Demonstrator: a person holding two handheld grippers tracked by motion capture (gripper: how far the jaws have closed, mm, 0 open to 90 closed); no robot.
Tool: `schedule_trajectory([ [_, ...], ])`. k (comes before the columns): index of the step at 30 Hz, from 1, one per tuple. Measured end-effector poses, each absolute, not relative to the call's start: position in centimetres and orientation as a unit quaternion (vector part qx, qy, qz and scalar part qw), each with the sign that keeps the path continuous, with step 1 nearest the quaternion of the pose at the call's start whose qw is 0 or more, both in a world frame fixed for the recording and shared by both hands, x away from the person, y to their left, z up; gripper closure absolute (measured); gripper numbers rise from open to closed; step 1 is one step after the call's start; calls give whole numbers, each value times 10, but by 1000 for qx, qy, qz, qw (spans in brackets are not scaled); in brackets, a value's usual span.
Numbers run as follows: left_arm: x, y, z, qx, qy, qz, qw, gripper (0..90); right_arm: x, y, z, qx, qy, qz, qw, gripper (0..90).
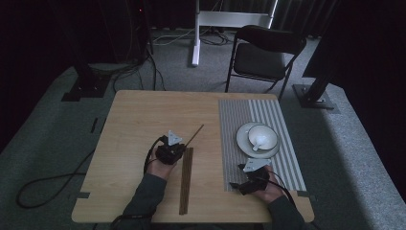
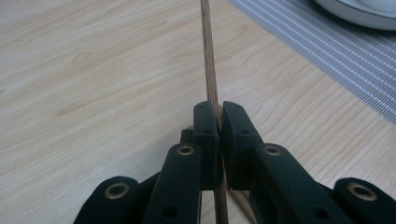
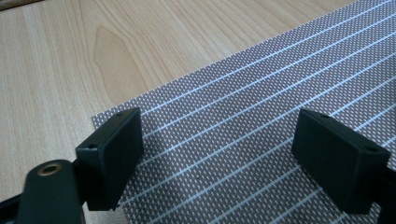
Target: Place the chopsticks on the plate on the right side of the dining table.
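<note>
High view showed the left hand-held gripper [image 1: 175, 147] pinching a chopstick [image 1: 195, 135] above the bench [image 1: 139, 120], likely bound for the mat [image 1: 233, 120]; the right hand-held gripper [image 3: 233, 163] rested spread there.

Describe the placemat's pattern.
The placemat is grey weave with thin white stripes, clearest in the right gripper view.
</note>
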State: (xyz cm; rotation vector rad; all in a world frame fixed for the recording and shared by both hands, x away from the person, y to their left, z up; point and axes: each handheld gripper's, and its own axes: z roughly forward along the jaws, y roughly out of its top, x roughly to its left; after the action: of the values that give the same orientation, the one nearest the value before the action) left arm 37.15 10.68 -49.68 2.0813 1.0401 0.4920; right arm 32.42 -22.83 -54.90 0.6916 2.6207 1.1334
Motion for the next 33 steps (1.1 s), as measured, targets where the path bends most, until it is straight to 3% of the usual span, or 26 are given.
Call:
schedule_trajectory([
  [33,405,48,-473,832,336,185,400,855,324,-228,-549,233,888,384,102,156],
])
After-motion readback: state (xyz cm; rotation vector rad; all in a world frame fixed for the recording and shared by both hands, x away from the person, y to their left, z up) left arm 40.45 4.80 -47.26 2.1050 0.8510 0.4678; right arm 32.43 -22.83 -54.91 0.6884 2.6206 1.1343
